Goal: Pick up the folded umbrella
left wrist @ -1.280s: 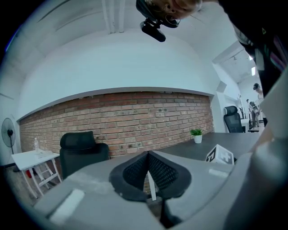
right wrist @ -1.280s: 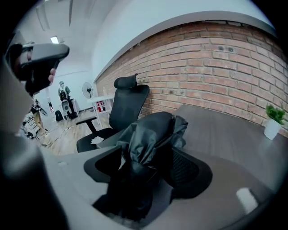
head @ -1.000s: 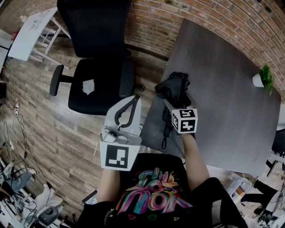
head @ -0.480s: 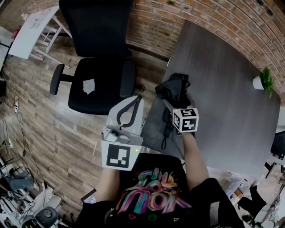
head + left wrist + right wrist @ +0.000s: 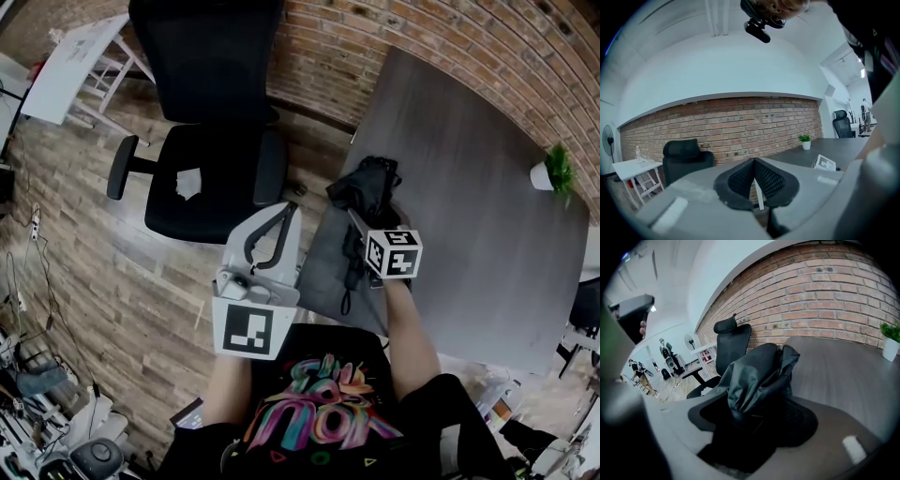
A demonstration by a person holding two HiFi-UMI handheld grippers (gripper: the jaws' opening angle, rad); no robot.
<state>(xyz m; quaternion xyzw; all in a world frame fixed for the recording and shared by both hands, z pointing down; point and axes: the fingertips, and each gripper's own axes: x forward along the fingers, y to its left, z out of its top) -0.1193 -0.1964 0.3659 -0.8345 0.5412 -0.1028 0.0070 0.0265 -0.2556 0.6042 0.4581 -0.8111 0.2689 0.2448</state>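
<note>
Closing round umbrella [image 5: 754, 376] — seemingly — right gripper [image 5: 757, 420]

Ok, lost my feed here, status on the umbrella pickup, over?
Left gripper shut, empty. Right gripper closing round the folded umbrella, which lies on the table. Potted plant well off, nothing blocking.

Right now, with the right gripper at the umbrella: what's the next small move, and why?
Probably finish closing the right gripper before any lift. Its jaws are closing with the folded umbrella between them, the grip doesn't look firm yet, and the umbrella lies on the table near its edge.
</note>
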